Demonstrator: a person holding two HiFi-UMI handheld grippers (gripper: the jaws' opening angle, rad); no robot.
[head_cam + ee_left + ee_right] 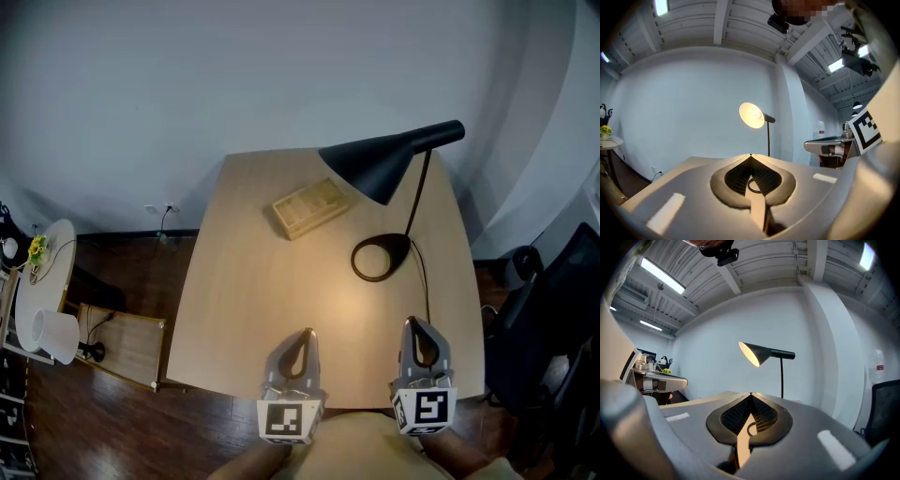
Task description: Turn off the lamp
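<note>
A black desk lamp (384, 165) stands on the wooden table (234, 309), lit, throwing a warm pool of light on the tabletop. Its ring base (380, 257) sits right of centre, with a thin stem rising to the cone shade. The lit shade also shows in the left gripper view (752, 115) and the right gripper view (754, 353). My left gripper (302, 336) and right gripper (419, 326) hover at the table's near edge, both shut with nothing in them, well short of the lamp. The tips meet in each gripper view (750, 155) (751, 393).
A flat wooden tray (310, 207) lies on the table left of the lamp shade. The lamp's cord (424, 286) runs from the base toward the near edge. A small round white side table (42, 281) stands on the dark floor at left; a dark chair (553, 309) at right.
</note>
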